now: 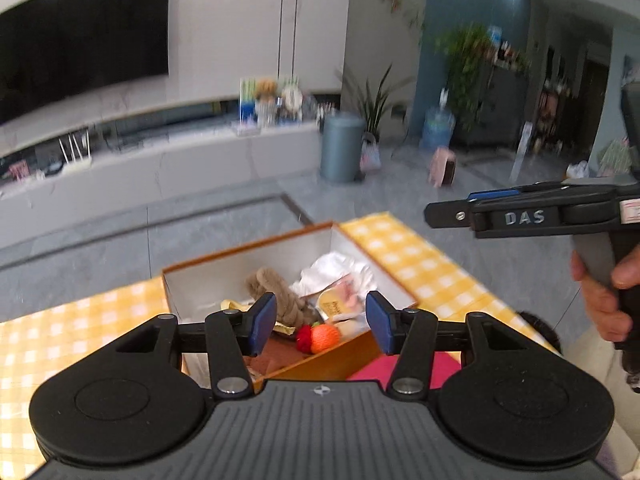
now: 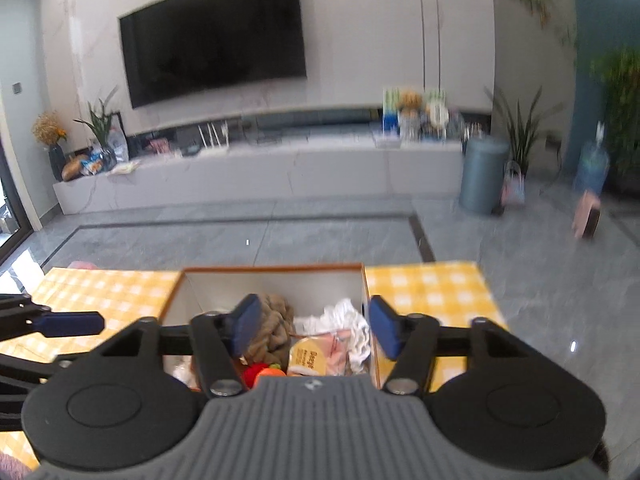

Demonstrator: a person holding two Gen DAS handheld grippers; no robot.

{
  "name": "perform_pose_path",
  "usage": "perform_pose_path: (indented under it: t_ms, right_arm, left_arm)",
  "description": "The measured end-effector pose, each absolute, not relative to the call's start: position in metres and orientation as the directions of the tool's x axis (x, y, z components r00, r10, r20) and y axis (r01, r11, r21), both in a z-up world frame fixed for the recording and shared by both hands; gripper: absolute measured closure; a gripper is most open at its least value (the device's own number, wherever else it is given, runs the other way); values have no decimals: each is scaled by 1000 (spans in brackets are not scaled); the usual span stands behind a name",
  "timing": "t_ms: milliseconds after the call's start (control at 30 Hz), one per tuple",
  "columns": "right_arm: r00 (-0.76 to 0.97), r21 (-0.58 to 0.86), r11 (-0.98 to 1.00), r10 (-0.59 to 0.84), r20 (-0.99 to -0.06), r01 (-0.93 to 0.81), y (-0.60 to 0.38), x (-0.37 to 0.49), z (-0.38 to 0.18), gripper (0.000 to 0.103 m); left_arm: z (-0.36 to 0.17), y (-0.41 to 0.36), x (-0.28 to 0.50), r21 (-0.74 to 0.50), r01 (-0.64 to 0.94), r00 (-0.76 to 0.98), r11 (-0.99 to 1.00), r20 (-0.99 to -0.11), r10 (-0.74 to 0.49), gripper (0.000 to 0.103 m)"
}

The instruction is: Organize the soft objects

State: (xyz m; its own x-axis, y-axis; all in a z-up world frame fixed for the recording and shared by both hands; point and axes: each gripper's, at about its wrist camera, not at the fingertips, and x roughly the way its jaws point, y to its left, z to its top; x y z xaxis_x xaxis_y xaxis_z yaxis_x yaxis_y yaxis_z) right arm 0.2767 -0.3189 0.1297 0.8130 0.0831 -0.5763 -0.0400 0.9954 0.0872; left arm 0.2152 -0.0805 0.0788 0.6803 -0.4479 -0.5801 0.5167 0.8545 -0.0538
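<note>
Both grippers hang above the counter (image 2: 424,284) in its yellow checked cloth, and nothing is in either one: the left gripper (image 1: 321,322) has its blue fingers apart and empty, the right gripper (image 2: 312,328) likewise. Below sits the open orange-edged box (image 1: 248,258), holding a brown plush toy (image 1: 268,286), a crumpled white cloth (image 1: 336,270), a red and orange knitted piece (image 1: 318,338) and a yellow packet (image 2: 306,356).

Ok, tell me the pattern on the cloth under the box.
Yellow and white checks on the cloth; clearest in the right wrist view, either side of the box.
</note>
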Motion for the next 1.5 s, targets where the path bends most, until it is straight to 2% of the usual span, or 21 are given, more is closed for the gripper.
perform_pose_path:
  t_ms: [133,267,333,533,633,767,867,1000,1067,1367,1500]
  right_arm:
    - [835,56,994,107,-539,-91,-303,232,145,30]
    - [849,61,991,132,-512,-117,-289,189,147,29]
    - [865,66,990,138,-483,-121,-283,166,143,23]
    - [913,71,995,87,-399,-64,-268,97,115,23]
    - [920,79,997,44,-390,-14,-262,73,98,23]
    - [919,47,999,2,-394,17,-254,50,82,23]
    - [917,36,999,-15,-399,33,-251,38,69,23]
    - [909,30,998,-31,-417,48,-247,32,48,23]
    - [901,34,998,-27,-433,46,-245,31,38,23]
    - [862,19,997,-56,-504,75,-249,39,13,20]
    - [839,6,998,-51,-542,64,-246,43,-1,20]
  left_arm:
    - [89,-67,166,-46,501,720,864,-532,-446,43]
    - [87,-61,131,-45,479,738,877,-521,-429,43]
    - [85,-58,117,-51,459,763,887,-490,-422,43]
    - [72,-50,83,-49,382,831,923,-418,-366,46]
    - [59,-47,69,-60,322,874,945,-364,-321,49]
    - [40,-48,55,-60,253,902,966,-346,-258,49]
    - [23,-51,53,-34,206,909,978,-364,-204,49]
    - [8,-57,51,25,218,898,976,-396,-191,45]
    - [1,-60,48,50,218,896,975,-405,-180,39]
    - [-25,-59,44,5,218,832,976,-524,-183,31]
    - [-35,-57,46,1,206,801,979,-575,-168,30]
